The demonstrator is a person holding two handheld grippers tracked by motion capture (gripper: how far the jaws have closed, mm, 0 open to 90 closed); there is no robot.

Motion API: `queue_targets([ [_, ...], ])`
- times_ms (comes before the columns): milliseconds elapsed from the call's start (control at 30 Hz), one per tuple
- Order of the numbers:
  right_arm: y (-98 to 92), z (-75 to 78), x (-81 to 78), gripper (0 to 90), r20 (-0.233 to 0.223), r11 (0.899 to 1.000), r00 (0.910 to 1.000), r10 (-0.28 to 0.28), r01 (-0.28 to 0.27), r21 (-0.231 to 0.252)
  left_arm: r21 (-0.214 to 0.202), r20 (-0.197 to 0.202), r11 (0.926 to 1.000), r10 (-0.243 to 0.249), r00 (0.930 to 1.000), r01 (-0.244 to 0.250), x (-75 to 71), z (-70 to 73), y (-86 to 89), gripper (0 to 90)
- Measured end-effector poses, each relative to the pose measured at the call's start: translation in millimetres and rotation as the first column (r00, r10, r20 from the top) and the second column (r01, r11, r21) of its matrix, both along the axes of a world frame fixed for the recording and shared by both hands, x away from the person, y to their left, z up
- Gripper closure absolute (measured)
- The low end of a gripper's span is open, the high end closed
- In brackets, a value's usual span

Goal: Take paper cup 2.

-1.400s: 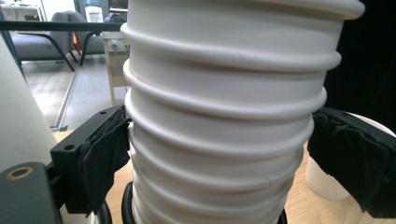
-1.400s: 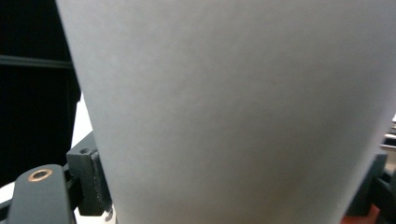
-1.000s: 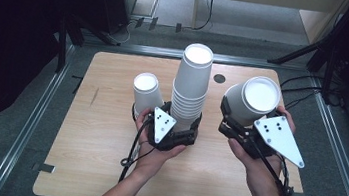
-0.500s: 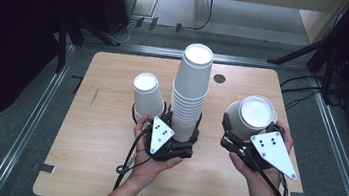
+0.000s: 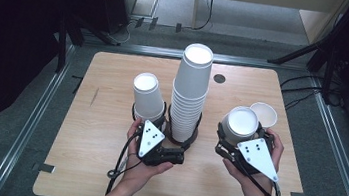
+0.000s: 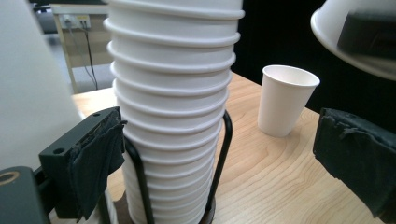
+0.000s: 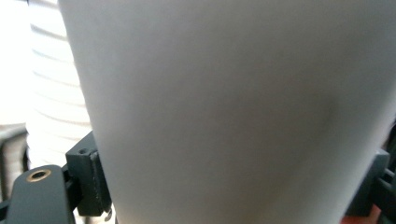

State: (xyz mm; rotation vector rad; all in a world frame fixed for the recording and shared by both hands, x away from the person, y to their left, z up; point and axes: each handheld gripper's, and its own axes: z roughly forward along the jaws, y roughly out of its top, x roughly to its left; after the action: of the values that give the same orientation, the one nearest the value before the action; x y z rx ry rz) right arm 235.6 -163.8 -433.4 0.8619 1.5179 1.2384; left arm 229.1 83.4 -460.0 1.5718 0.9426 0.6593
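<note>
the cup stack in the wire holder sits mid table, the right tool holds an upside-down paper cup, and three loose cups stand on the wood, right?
Not quite: two loose cups stand on the wood, not three, per the high view: an upside-down cup left of the cup stack and an upright cup beyond the right tool. The rest holds.

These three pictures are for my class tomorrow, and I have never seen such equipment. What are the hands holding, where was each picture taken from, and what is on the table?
A person works at a light wooden table with a hand-held tool in each hand, each tool ending in two black jaws. The high view looks down from above the person. Each gripper view comes from a camera riding on one tool.

In the middle stands a tall stack of upside-down white paper cups in a black wire holder. The left gripper has just been opening its jaws, which stand apart around that stack. Left of it stands a single upside-down white paper cup. The right gripper is shut on another upside-down white cup. An upright white cup stands just beyond it.
</note>
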Motion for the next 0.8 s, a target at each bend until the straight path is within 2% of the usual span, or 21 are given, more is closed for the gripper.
queue_targets([
  [67, 1.8, -3.5, 0.3, 14.0, 0.007, 1.000, 1.0000, 0.003, -0.002, -0.027, -0.005, -0.007, 1.0000, 0.000, 1.0000, 0.000, -0.7, 0.2, 4.0, 1.9],
  [167, 7.5, -11.9, 0.4, 13.9, 0.027, 0.994, 0.9996, -0.002, 0.005, -0.106, -0.018, -0.016, 0.9998, -0.006, 0.9999, 0.006, -2.6, 1.7, 10.2, 1.3],
  [333, 15.8, -19.3, 2.0, 13.9, 0.035, 0.988, 0.9993, 0.016, -0.010, -0.153, -0.019, -0.016, 0.9995, -0.027, 0.9995, 0.026, -7.6, 6.8, 17.5, 0.8],
  [433, 21.4, -21.7, 1.5, 13.8, 0.058, 0.979, 0.9980, 0.026, -0.014, -0.205, -0.016, -0.008, 0.9988, -0.046, 0.9989, 0.046, -11.2, 9.9, 19.7, 0.7],
  [633, 30.0, -26.4, -0.8, 13.8, 0.053, 0.969, 0.9958, 0.074, -0.060, -0.241, -0.001, 0.008, 0.9949, -0.101, 0.9949, 0.101, -16.0, 11.4, 17.8, 0.7],
  [800, 34.3, -32.2, -2.0, 13.7, 0.025, 0.957, 0.9925, 0.120, -0.109, -0.270, 0.012, 0.029, 0.9867, -0.163, 0.9863, 0.162, -19.6, 13.0, 14.3, 0.8],
])
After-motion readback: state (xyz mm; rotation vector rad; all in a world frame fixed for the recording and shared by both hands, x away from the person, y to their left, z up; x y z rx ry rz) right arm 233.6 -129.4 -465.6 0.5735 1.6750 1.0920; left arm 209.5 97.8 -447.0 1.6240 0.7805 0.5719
